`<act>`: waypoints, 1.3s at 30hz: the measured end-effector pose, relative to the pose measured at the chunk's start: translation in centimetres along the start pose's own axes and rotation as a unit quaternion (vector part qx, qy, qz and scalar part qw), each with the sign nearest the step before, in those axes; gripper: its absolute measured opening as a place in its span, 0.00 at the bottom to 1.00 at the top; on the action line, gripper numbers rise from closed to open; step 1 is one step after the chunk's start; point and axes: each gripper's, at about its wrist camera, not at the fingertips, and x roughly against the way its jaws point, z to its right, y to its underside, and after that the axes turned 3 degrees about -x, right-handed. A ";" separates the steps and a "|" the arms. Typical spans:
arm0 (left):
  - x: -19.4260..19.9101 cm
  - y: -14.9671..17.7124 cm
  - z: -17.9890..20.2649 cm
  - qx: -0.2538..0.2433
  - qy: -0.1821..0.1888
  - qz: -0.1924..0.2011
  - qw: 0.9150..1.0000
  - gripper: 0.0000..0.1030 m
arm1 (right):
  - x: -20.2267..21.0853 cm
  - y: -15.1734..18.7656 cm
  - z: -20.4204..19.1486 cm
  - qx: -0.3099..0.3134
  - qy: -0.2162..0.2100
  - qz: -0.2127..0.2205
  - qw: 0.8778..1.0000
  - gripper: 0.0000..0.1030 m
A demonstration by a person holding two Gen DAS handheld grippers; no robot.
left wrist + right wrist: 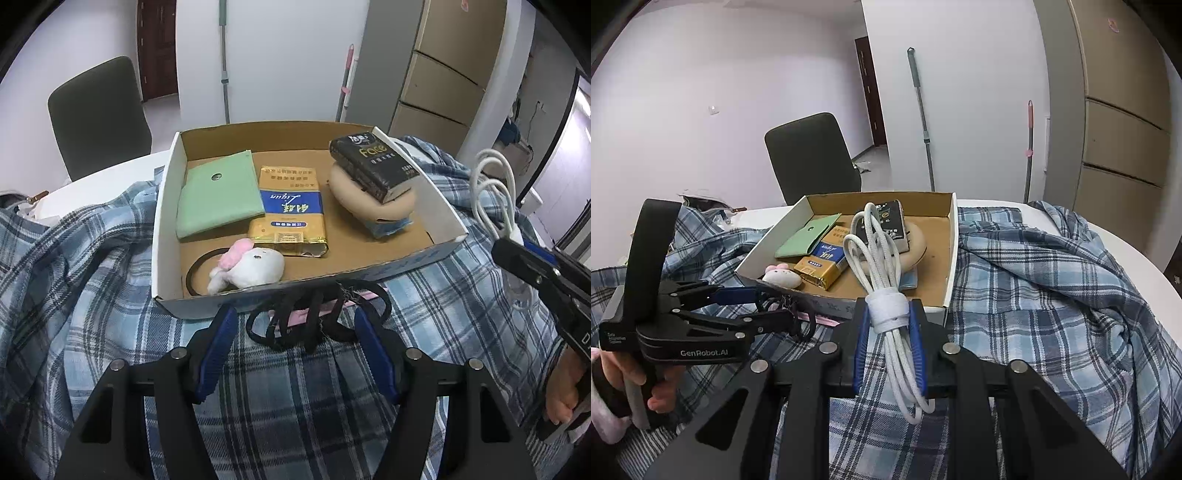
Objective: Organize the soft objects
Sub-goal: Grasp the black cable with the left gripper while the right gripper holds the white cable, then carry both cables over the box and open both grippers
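Right gripper (889, 345) fingers clenched on white cable bundle (886, 314) at its strap wrap: light, limp, loops free to swing. Left gripper (295, 354) fingers released around black hair ties (317, 319) on plaid cloth (110, 295), just before cardboard box (162, 221) near edge: soft, springy, probably best pinched mid-bunch.

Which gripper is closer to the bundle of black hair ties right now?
Left. The left gripper has its open fingers on either side of the black hair ties, just outside the box. The right gripper is off to the side, shut on the white cable.
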 end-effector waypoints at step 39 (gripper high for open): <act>13.6 2.9 1.7 -0.048 0.017 0.355 0.933 0.10 | 4.1 -0.2 -1.5 0.034 -0.033 0.110 0.993 0.20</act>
